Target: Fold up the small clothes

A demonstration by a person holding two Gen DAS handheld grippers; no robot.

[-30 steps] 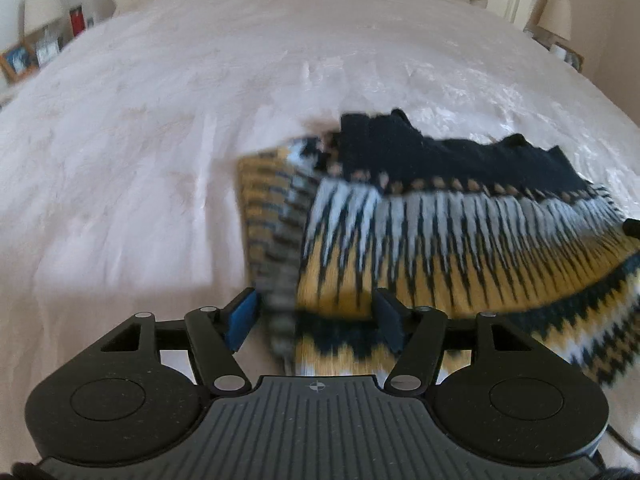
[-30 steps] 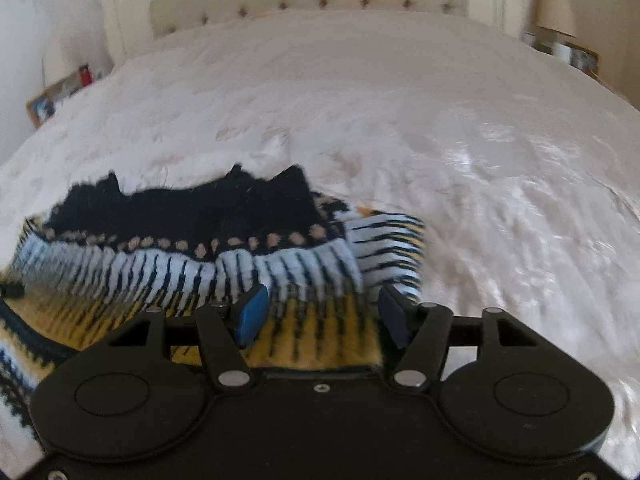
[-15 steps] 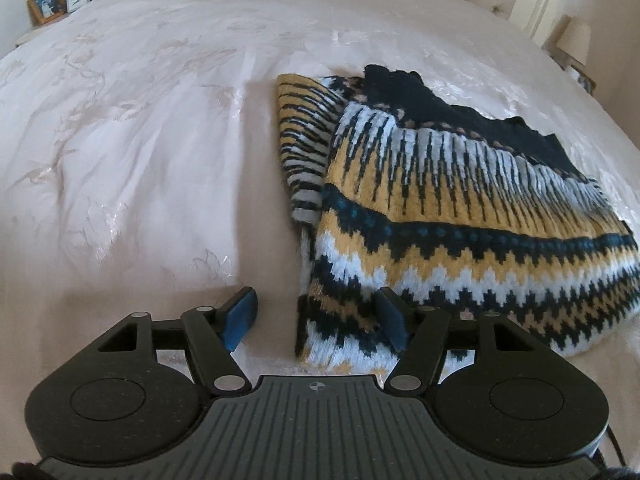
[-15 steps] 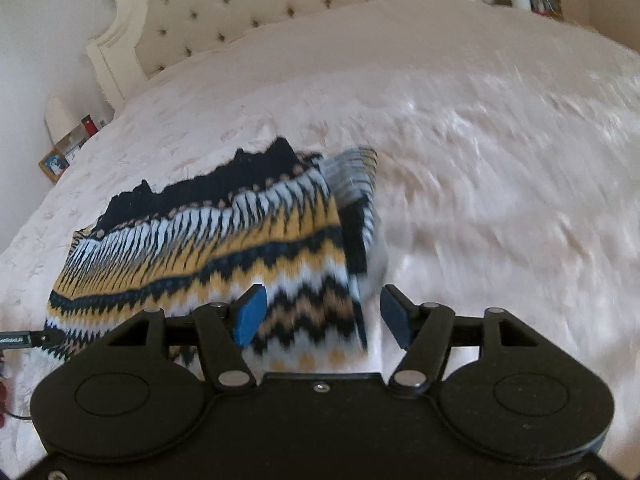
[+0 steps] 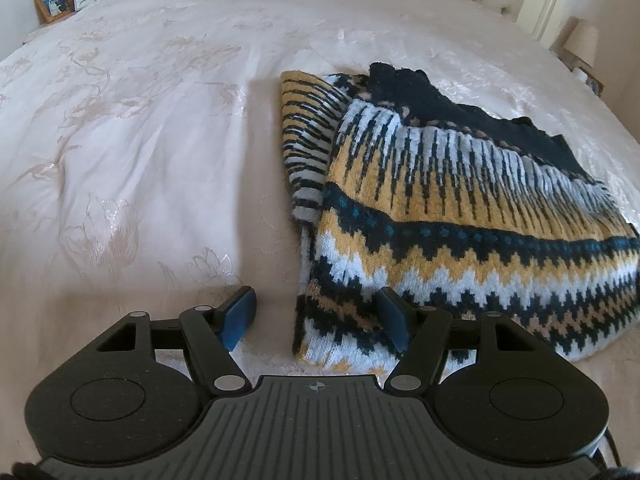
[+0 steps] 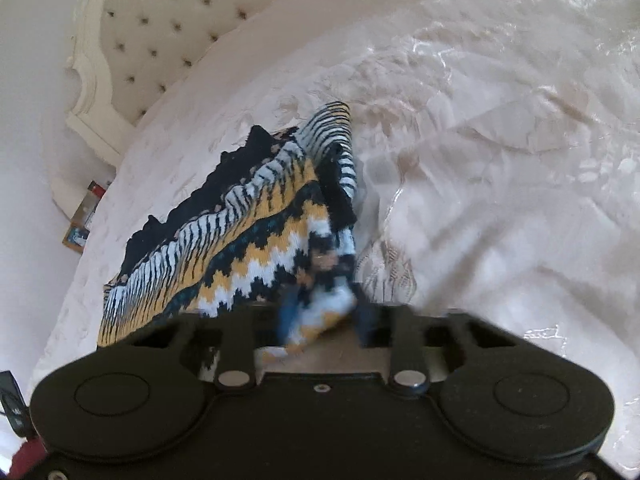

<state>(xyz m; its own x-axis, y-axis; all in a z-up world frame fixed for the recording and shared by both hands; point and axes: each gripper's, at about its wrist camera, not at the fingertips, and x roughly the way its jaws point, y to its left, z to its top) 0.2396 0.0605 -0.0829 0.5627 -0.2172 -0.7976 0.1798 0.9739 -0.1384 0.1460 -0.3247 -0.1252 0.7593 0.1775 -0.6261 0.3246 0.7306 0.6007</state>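
We see the folded knit sweater lying on the bed, its long axis running sideways across the left wrist view, dark collar end toward the headboard and zigzag hem toward us. Our left gripper sits low over the bedspread with jaws wide, 1 blue pad on bare cover, the other over the hem corner. Our right gripper, tilted and blurred, has the sweater's near corner between its jaws; whether it clamps, we cannot tell.
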